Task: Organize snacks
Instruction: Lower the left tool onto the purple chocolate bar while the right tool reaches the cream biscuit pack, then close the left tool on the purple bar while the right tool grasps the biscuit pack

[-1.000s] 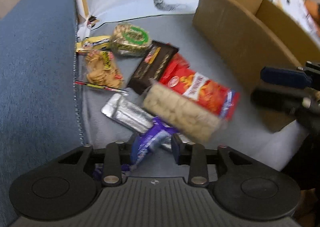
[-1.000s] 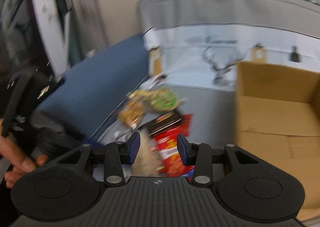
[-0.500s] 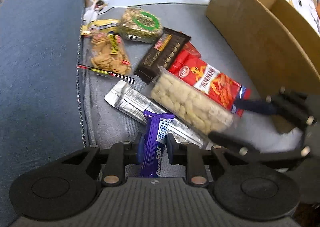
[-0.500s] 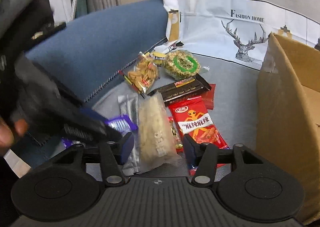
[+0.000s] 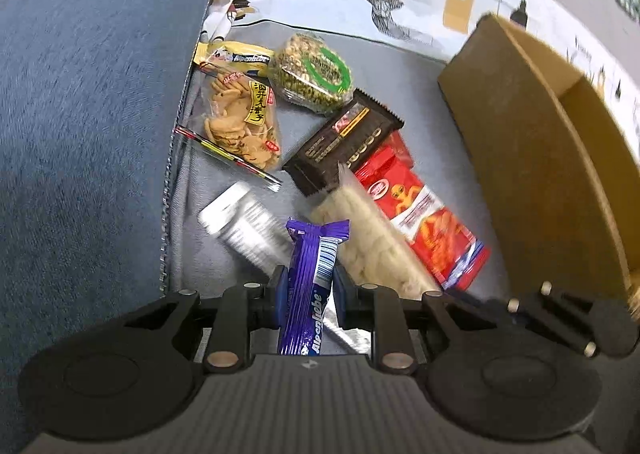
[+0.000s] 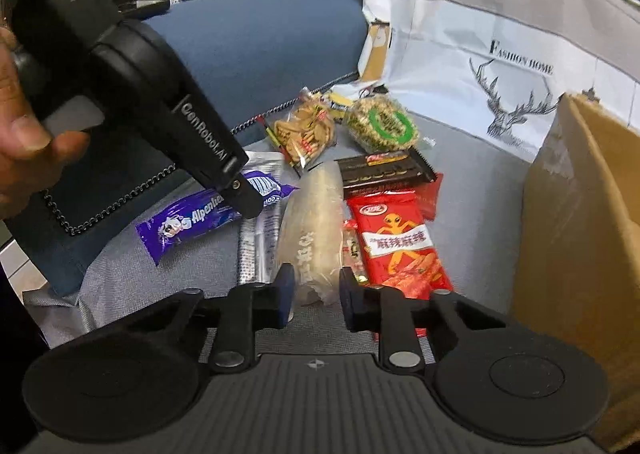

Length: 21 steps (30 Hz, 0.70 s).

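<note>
Left wrist view: left gripper (image 5: pixel 307 291) clamped on purple candy bar (image 5: pixel 310 286), bottom centre.
Right wrist view: right gripper (image 6: pixel 313 291) straddling clear cracker pack (image 6: pixel 314 230); closure unclear.
Progress: early; cardboard box (image 5: pixel 532 126) right, pile unsorted.

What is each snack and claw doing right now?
Left claw: shut on the purple candy bar.
Purple candy bar: held, sealed.
Right claw: around the clear cracker pack's end, grip unclear.
Clear cracker pack: lying flat.
Red snack bag: lying flat, sealed.
Cardboard box: open.
</note>
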### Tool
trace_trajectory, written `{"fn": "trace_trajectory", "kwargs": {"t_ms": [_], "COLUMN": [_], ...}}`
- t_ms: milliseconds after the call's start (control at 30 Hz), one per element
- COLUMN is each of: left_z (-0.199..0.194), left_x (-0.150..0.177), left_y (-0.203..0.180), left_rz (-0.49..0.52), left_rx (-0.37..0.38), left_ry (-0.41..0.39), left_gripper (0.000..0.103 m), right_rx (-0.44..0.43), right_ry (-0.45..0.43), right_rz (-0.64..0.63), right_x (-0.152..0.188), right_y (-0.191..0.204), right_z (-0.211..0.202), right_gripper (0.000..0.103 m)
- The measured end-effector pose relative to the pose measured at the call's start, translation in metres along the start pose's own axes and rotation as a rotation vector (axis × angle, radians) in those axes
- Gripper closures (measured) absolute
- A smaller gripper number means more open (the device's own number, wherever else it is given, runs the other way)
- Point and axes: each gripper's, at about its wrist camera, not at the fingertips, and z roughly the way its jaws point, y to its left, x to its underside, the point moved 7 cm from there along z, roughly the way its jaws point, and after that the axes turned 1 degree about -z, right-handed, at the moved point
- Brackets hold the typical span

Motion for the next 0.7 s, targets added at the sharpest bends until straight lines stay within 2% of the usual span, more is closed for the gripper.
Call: {"fn": "trace_trajectory", "kwargs": {"t_ms": [133,267,333,400,433,500,533,700], "left_z": [0.003,0.011,0.013,0.015,0.016,0.018,0.019,0.019], "left_x": [0.001,0.005,0.005,0.005,0.006,0.007,0.007,0.012], "left_y": [-0.003,-0.007,-0.006,-0.005,-0.005,-0.002,-0.001,-0.006], "left_rz": [-0.044,-0.016,-0.019,-0.025,-0.027,-0.03,-0.029,-0.007], "left_rx": [0.059,0.034,0.04,0.04,0.033,0.014,0.0,0.017], "left_ry": [0.022,0.054,0.061,0.07,0.074,0.083,0.087,0.108], "left_gripper": [0.077,0.077,0.077,0.077,0.076,0.06,0.058,0.057], "right_rx": [0.033,0.03,0.006,0.018,0.025,0.025,0.023,0.021], "right_ry": [0.038,0.109,0.086,0.042,0.029,0.035,0.046,0.105], "right_rz": [0.01,0.043,0.065,0.065,0.069,0.09,0.1,0.112], "right_x": [0.006,0.015,0.013,0.007,0.005,0.003,0.004,0.013], "right_y": [-0.001,0.004,0.004,0.001,0.0,-0.004,-0.004,-0.005], "right_z": [-0.013,-0.027,-0.031,-0.03,-0.027,-0.017,-0.012,0.009], "right_gripper": [0.082,0.081,0.074,0.043,0.039,0.038,0.038,0.038]}}
